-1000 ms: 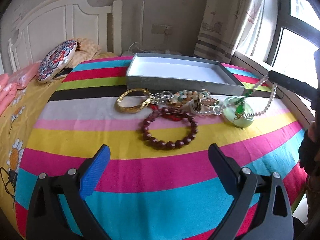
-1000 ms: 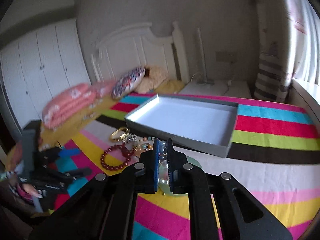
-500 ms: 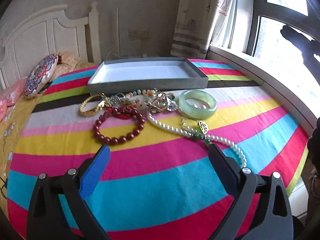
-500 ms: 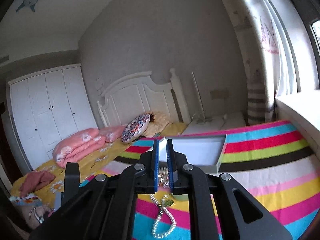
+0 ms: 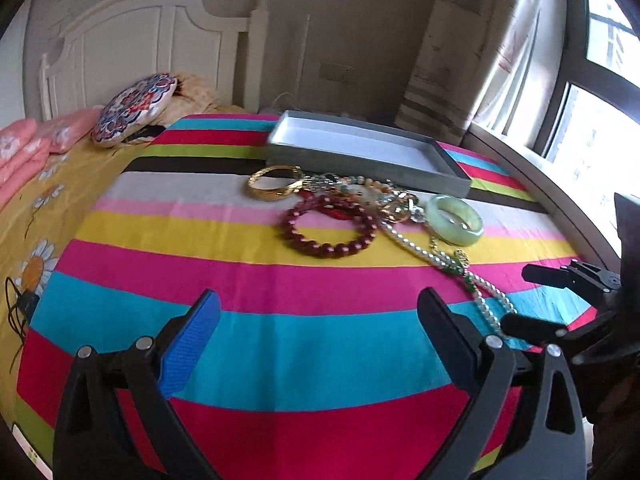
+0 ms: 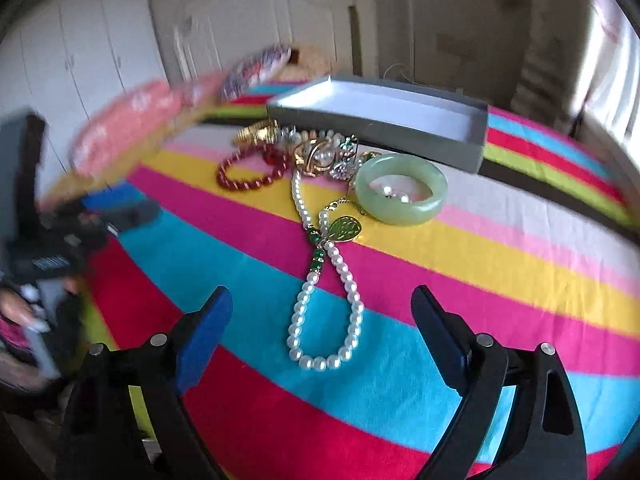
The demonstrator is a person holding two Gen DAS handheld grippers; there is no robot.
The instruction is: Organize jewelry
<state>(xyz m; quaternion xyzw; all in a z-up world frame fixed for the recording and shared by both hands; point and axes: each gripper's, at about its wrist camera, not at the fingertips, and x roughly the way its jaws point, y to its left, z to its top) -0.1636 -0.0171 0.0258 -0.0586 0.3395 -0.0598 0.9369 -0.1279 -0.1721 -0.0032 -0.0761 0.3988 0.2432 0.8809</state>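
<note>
A heap of jewelry lies on the striped cloth before an empty grey box: a gold bangle, a dark red bead bracelet, a green jade bangle and a white pearl necklace with a green leaf pendant. My left gripper is open and empty, near the cloth's front edge. My right gripper is open, its jaws either side of the necklace loop, just above the cloth.
The striped cloth lies on a bed with a white headboard, a patterned cushion and pink pillows at the left. A curtain and window stand at the right. The right gripper's body shows at the right edge of the left wrist view.
My right gripper was shut on the pearl necklace and lifted it; now it has opened and the necklace lies stretched on the cloth. The right gripper has come down low. The left gripper stayed open.
</note>
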